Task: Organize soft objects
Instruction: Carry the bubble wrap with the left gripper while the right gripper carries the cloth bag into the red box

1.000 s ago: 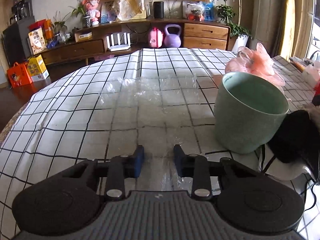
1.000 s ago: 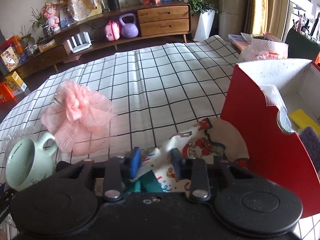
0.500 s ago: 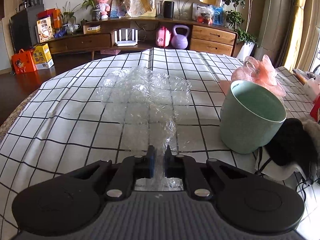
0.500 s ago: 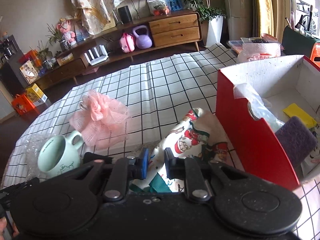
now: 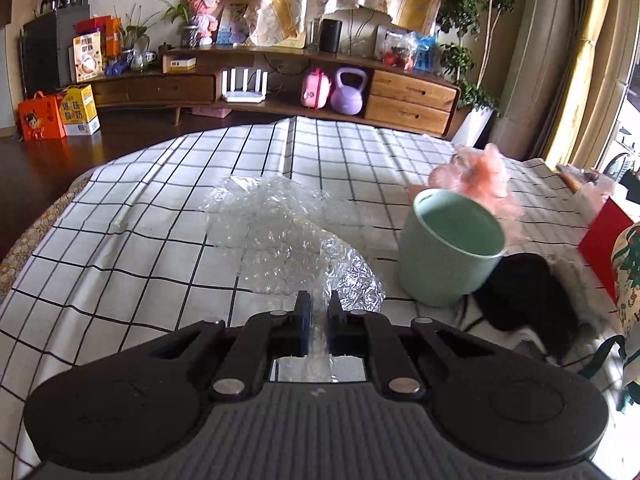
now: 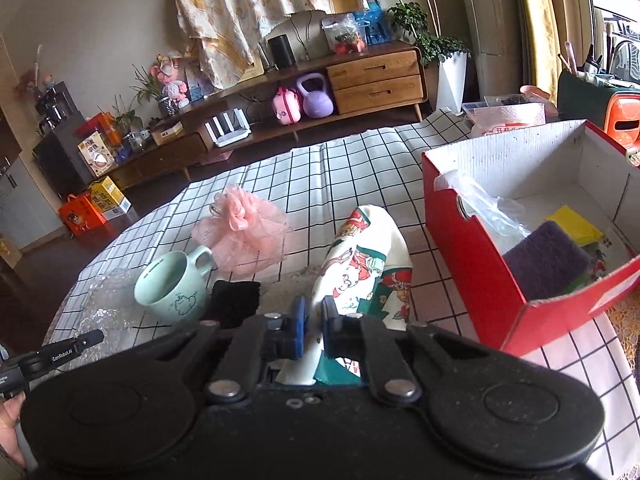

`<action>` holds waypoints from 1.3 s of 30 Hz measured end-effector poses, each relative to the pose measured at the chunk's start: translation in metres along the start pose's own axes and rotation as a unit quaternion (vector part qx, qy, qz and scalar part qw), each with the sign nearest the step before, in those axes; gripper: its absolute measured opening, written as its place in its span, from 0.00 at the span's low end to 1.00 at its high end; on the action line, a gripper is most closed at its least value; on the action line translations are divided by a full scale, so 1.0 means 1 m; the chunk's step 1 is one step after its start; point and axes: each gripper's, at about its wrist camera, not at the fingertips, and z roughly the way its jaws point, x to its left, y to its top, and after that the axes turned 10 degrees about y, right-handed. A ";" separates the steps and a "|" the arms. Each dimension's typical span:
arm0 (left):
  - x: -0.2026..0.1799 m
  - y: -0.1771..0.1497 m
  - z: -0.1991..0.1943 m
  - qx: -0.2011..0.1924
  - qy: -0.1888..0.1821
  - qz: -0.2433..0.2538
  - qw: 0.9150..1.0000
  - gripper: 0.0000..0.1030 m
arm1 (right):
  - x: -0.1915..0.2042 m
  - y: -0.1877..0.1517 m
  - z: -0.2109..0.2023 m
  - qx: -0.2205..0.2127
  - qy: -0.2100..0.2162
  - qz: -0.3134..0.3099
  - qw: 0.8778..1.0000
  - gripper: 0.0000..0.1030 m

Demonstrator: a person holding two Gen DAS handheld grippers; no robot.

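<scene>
Red box (image 6: 472, 264) at right already holding purple pad (image 6: 546, 260), yellow cloth (image 6: 574, 224). Outstanding: printed cloth (image 6: 368, 256) pinched in right gripper (image 6: 313, 322), just left of box; bubble wrap (image 5: 280, 240) clamped in left gripper (image 5: 318, 312); pink mesh pouch (image 6: 240, 232) and black item (image 6: 236, 300) on table beside mug (image 6: 176, 288).

Crumpled clear bubble wrap (image 5: 280, 236) lifted off checked cloth; printed cartoon fabric (image 6: 366, 264) raised beside red box (image 6: 480, 264)
</scene>
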 end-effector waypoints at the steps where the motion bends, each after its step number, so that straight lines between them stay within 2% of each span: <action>1: 0.000 0.000 -0.005 -0.002 -0.002 0.001 1.000 0.07 | 0.000 -0.001 -0.005 -0.003 0.002 -0.001 1.000 0.07; 7: -0.004 -0.002 -0.035 -0.012 -0.016 -0.001 1.000 0.07 | 0.002 -0.008 -0.033 -0.019 0.019 -0.003 1.000 0.07; 17: -0.044 0.011 -0.090 -0.033 -0.078 0.023 0.996 0.07 | -0.001 -0.007 -0.078 -0.047 0.036 -0.011 0.998 0.07; 26: -0.108 0.024 -0.119 -0.062 -0.133 0.075 0.986 0.07 | -0.014 0.012 -0.113 -0.075 0.020 -0.040 0.996 0.07; 39: -0.212 0.045 -0.132 -0.082 -0.195 0.132 0.968 0.07 | -0.054 0.050 -0.140 -0.111 -0.026 -0.061 0.992 0.07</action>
